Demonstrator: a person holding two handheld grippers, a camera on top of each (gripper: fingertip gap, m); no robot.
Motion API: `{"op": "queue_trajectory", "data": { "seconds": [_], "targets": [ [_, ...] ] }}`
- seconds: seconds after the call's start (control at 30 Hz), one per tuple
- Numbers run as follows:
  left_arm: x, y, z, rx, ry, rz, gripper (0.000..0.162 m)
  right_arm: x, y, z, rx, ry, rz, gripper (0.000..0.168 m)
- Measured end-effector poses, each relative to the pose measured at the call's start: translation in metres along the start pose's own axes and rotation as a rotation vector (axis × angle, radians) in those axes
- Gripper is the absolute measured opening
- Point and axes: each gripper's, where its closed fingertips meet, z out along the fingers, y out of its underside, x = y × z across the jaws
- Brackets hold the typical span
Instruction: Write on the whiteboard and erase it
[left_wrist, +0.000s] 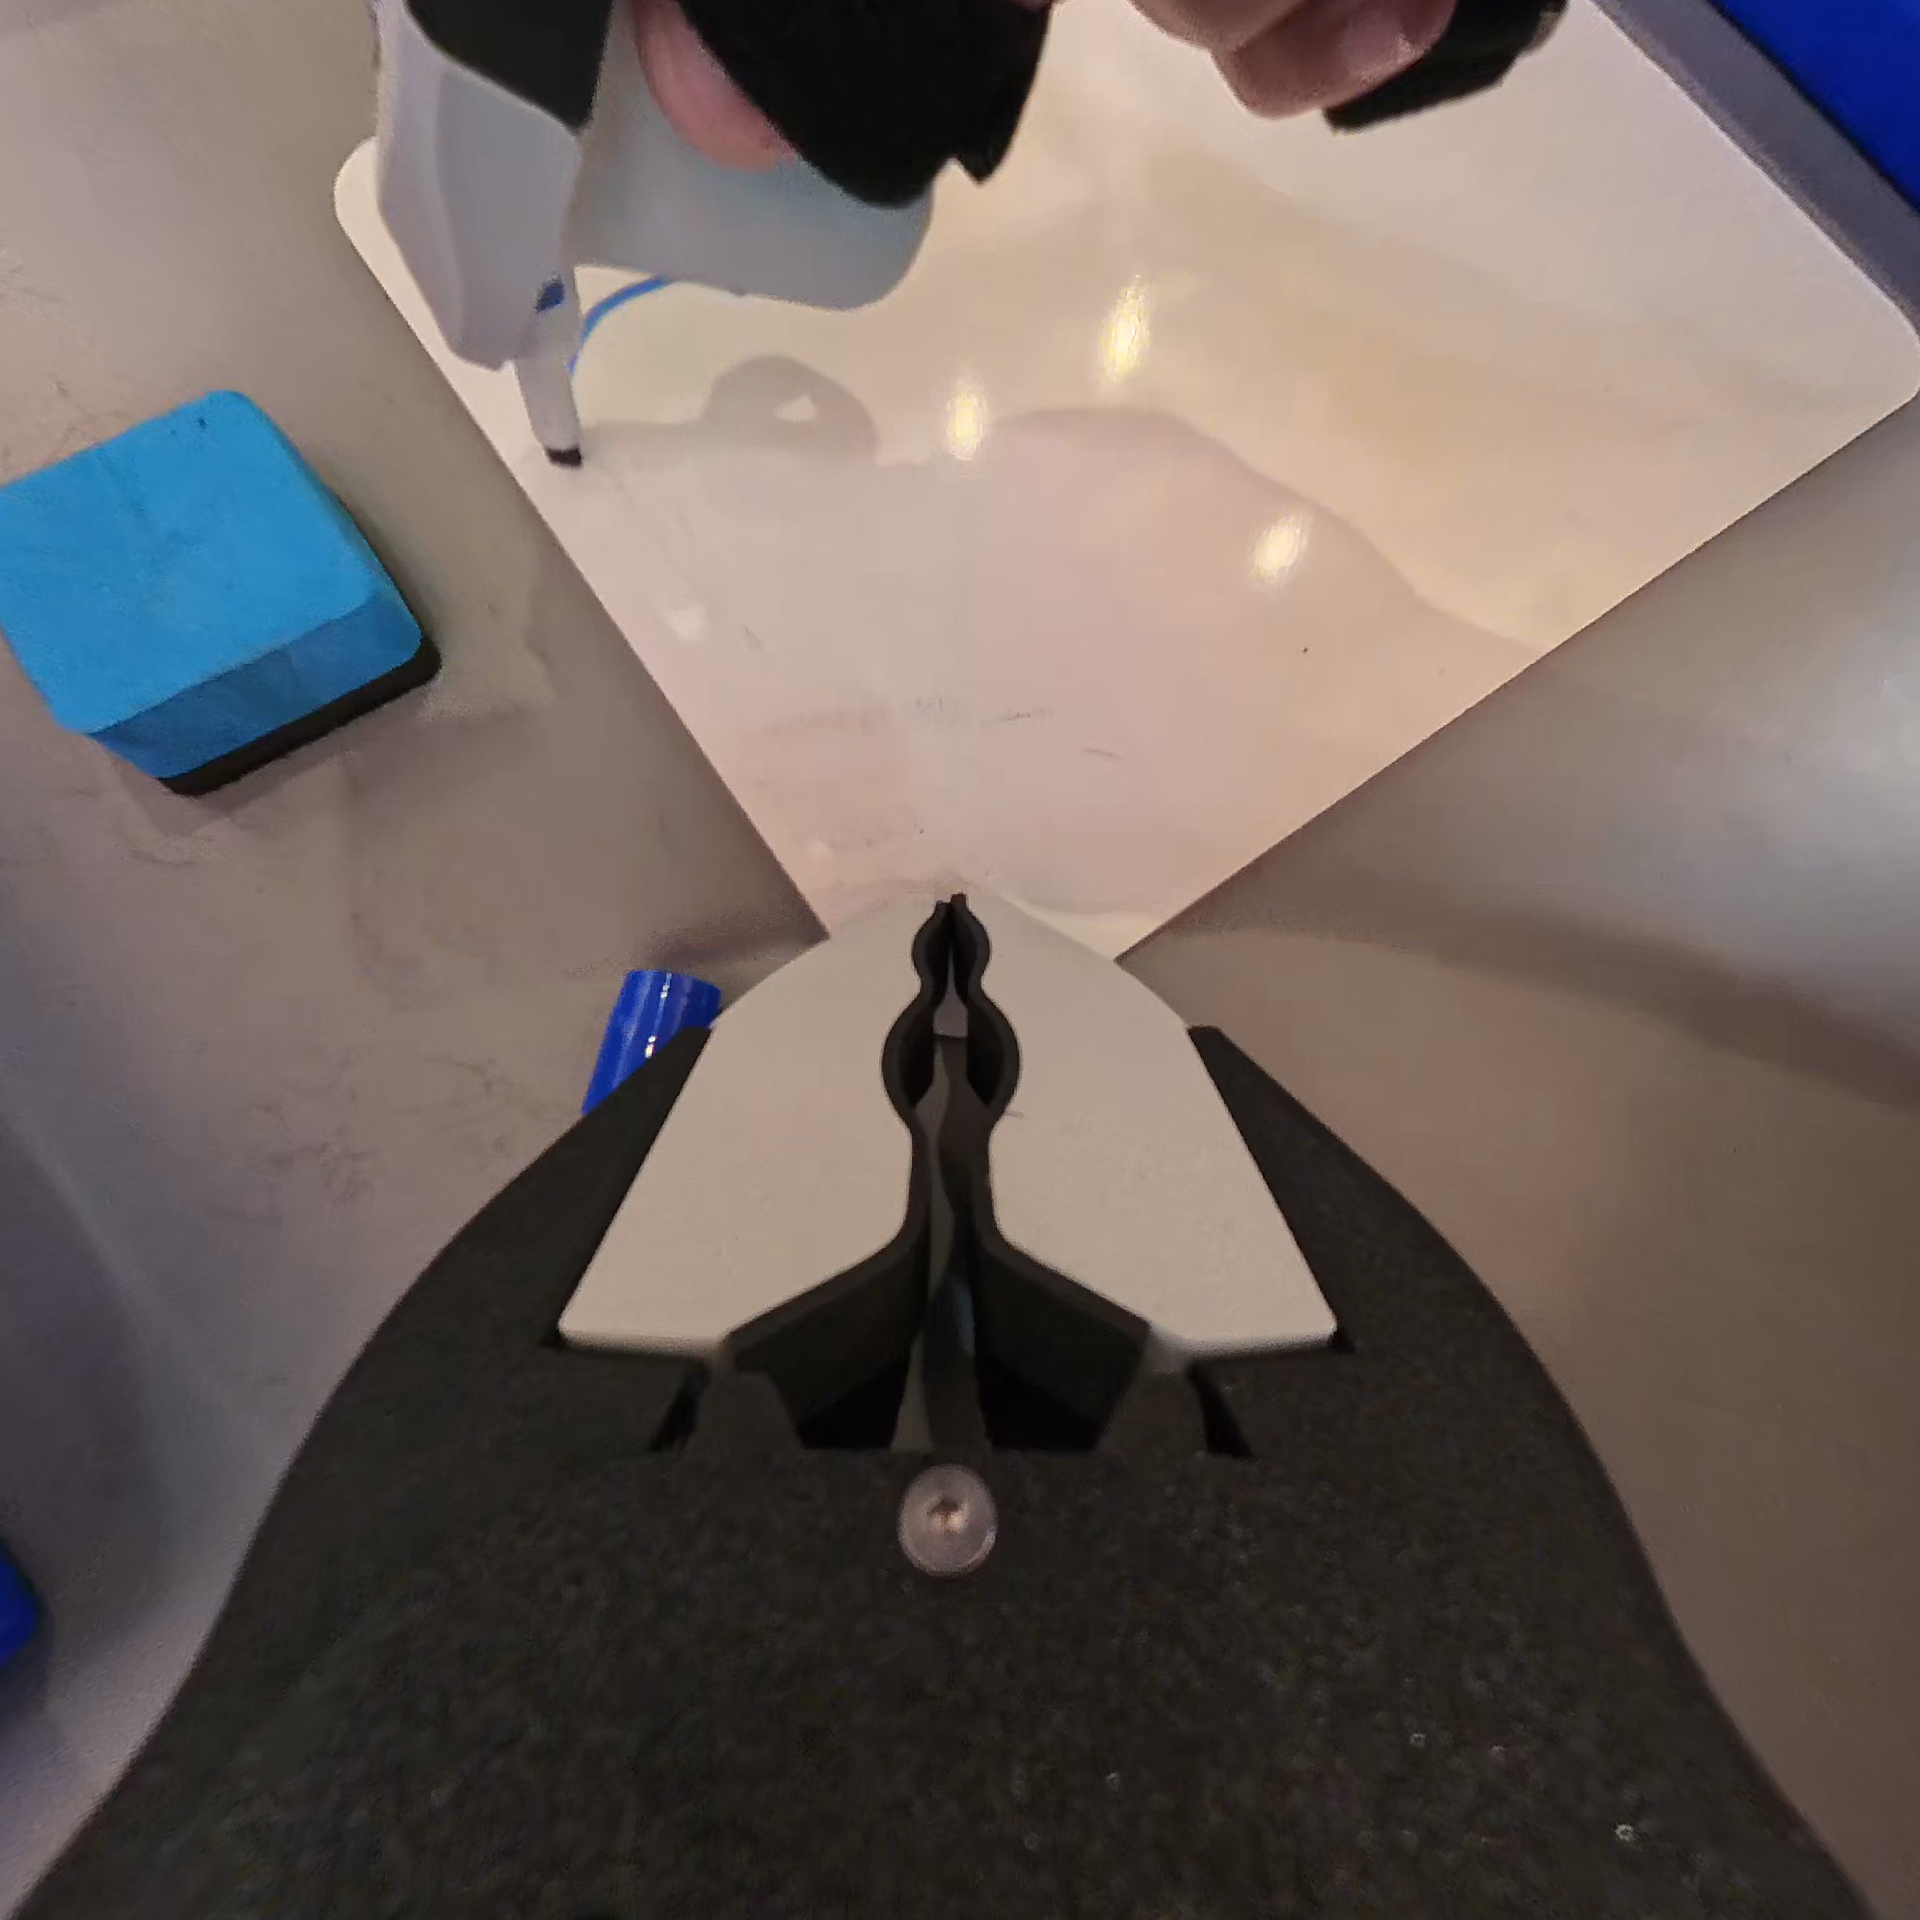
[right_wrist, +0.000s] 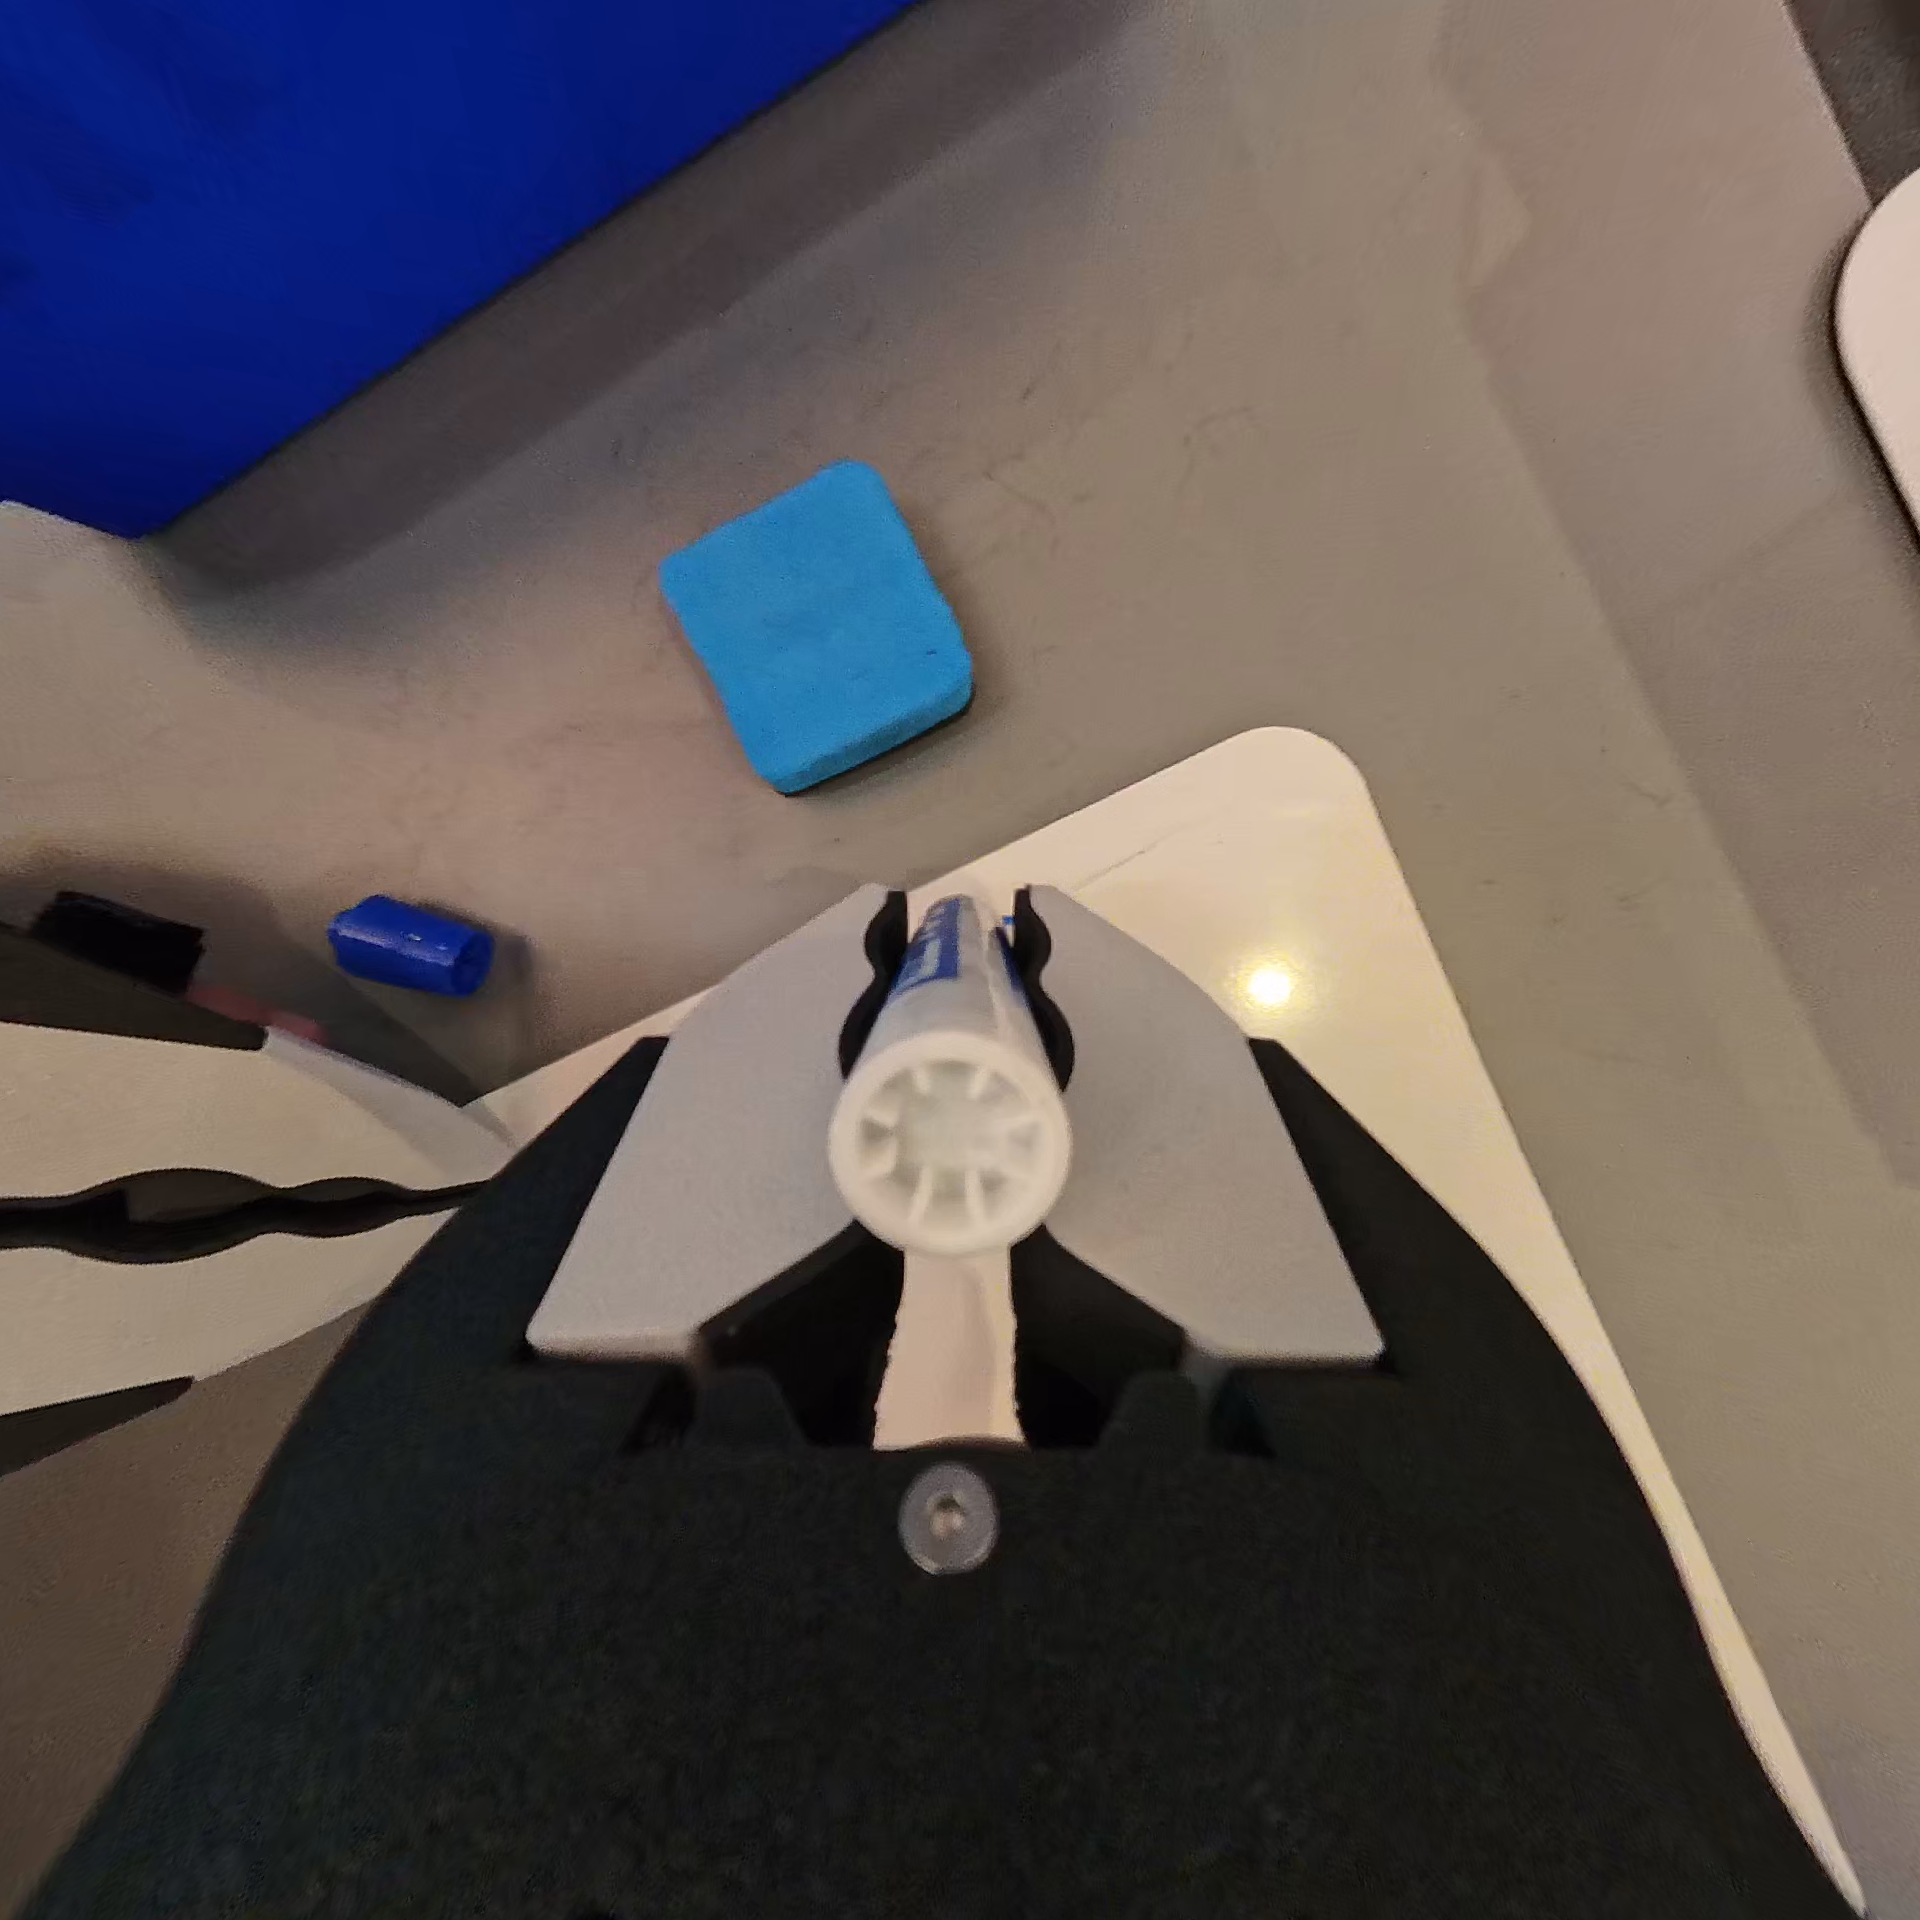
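A white whiteboard (left_wrist: 1143, 540) lies flat on the grey table; it also shows in the right wrist view (right_wrist: 1299, 935). My right gripper (right_wrist: 951, 904) is shut on a white marker with a blue label (right_wrist: 951, 1081). In the left wrist view that marker (left_wrist: 545, 384) points down with its dark tip on or just above the board's far left corner. My left gripper (left_wrist: 954, 909) is shut and empty, resting at the board's near corner. A light blue eraser (left_wrist: 197, 582) lies on the table left of the board, and shows in the right wrist view (right_wrist: 821, 623). The blue marker cap (right_wrist: 410, 945) lies on the table.
The cap also shows beside my left gripper (left_wrist: 649, 1029). A gloved hand (left_wrist: 862, 94) holds the right gripper. A large blue object (right_wrist: 312, 208) lies at the table's far side. A white rounded thing (right_wrist: 1886, 343) sits at the right edge.
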Motion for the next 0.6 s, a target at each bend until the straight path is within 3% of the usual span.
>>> {"op": "queue_trajectory", "data": {
  "seconds": [0.6],
  "targets": [
    [-0.003, 0.0, 0.0, 0.004, -0.023, -0.003, 0.0, -0.056, 0.034, -0.018, 0.001, 0.003, -0.011, 0.02]
  ]
}}
